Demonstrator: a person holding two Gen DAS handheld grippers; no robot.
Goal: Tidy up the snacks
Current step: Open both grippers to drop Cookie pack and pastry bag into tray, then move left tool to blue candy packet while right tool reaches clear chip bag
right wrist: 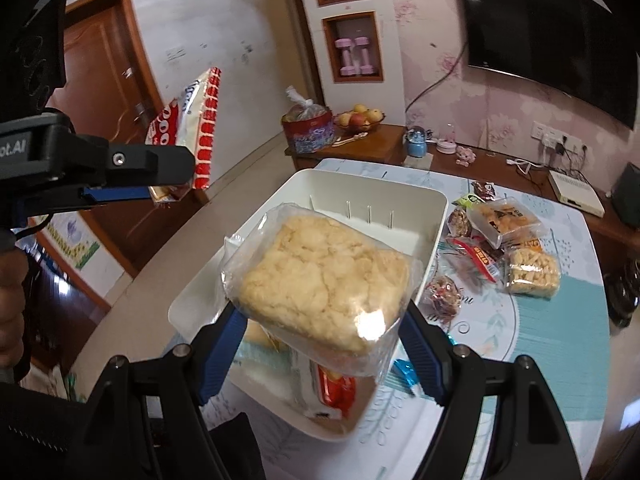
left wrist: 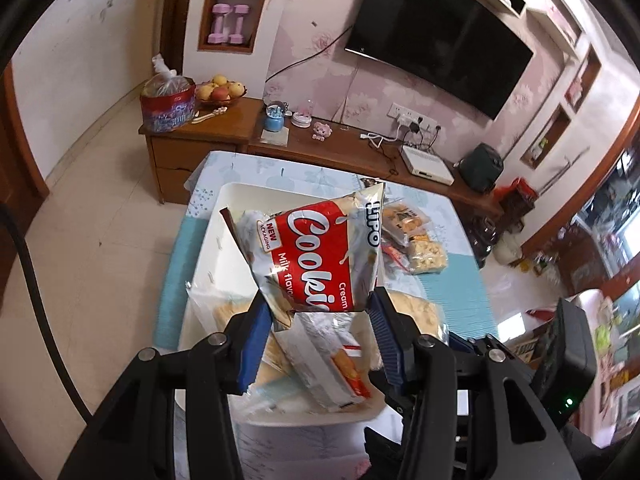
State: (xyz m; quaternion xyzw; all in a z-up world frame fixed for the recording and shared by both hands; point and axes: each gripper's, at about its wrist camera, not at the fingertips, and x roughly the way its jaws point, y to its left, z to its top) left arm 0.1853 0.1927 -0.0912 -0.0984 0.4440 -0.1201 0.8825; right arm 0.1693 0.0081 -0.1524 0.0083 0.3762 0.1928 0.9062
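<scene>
- The left gripper (left wrist: 316, 312) is clamped on the lower end of a cookie bag (left wrist: 320, 248), which hangs in the air above the bin (left wrist: 240, 196).
- The right gripper (right wrist: 322, 332) is closed around a clear pack of crumbly cake (right wrist: 324, 280), also held above the bin, at its near end.
- A third packet (right wrist: 332, 390) already lies flat on the bin floor, under both held snacks.
- Risk: the cookie bag is pinched only near one end, so it may swing or slip out as it is lowered; the film looks slick.
- Risk: the cake looks soft and crumbly, so a tighter squeeze could break it; its glossy wrap could slide between the pads.
- Risk: both grippers work over the same bin, close together, so they may knock each other or land one snack on the other.
- The far half of the bin looks free, so there is room to lay the bag there.
- Loose snacks (right wrist: 516, 256) lie on the table (right wrist: 560, 312) just right of the bin, not yet sorted; they stand clear of the drop.
- A wooden cabinet (left wrist: 224, 120) with a fruit bowl (left wrist: 220, 92) and a TV (left wrist: 440, 36) sit behind the table, well apart from the work.
</scene>
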